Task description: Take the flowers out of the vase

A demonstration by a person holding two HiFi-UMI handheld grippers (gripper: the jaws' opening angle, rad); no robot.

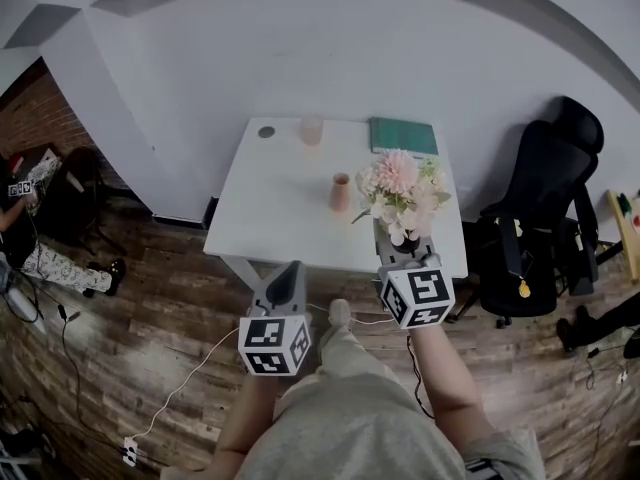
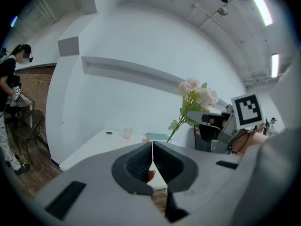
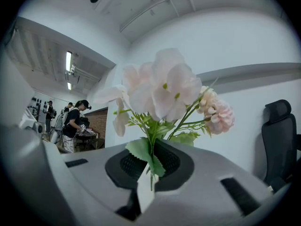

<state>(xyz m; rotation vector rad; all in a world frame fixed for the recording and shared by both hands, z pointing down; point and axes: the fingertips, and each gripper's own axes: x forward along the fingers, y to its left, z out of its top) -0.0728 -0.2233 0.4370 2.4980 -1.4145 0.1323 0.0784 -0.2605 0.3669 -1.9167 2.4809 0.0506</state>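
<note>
Flowers (image 1: 400, 190): a bunch of pale pink blooms with green leaves, out of the vase and carried in the air just to the right of it, over the near right part of the table in the head view. The blooms point up and away from the person, and in the left gripper view a stem end slants down free below the grip, inside nothing. Right gripper (image 3: 149, 173): jaws drawn narrow and clamped on the bundled stems just under the lowest leaves. This low hold likely keeps the pads off the soft petals and lets the whole bunch come away as one. Vase (image 1: 341, 192): small, pink, upright on the table, its mouth empty and apart from the bunch, so the lift-out step looks done and only setting the flowers down seems left. Left gripper (image 2: 152, 154): jaws together with nothing between them, held back at the table's near edge, apparently idle, since the vase stands steady without bracing. Table (image 1: 270, 208): white, also bearing a pink cup (image 1: 311, 130) and a green book (image 1: 403, 135) at the far edge, both well clear of the work. Black office chair (image 1: 545, 208): to the right of the table, on a wood-plank floor.
</note>
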